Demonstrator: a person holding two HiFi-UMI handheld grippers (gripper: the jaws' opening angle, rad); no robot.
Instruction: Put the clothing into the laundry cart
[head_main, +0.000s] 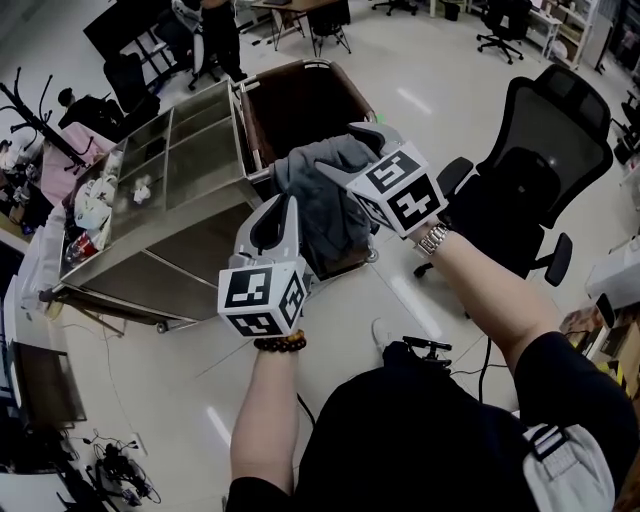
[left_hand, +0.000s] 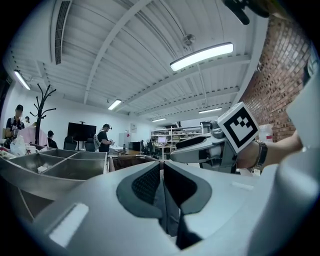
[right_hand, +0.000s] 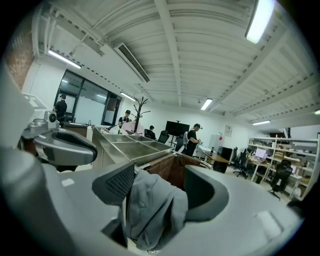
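Room: open office with a pale, glossy floor (head_main: 200, 400), strip lights on a ribbed ceiling, people at work far back.
Coat rack (head_main: 30, 110): far left, beyond the work area.
Steel desk (head_main: 190, 165): on the left, its top divided into open compartments. The leftmost one holds small white items, the others look bare.
Left gripper (head_main: 283, 222): points level, with its jaws pressed nearly together on a thin fold of grey cloth. It probably grips this lower edge so the cloth cannot trail or snag on the rim.
Clothing (head_main: 325, 205): one grey garment hanging bunched in the air between both grippers, at the near rim of the cart and not yet inside.
Laundry cart (head_main: 300, 105): brown walls and an open top, standing against the desk's right side. Its mouth is clear to receive the load.
Right gripper (head_main: 357, 155): tilted slightly down, with its jaws about half apart and pinching a thick wad of the same garment. It seems to carry the bulk of it.
Office chair (head_main: 545, 170): black, on the right, well apart from the cart.
Next step, judged: carry the garment over the rim and let it go.
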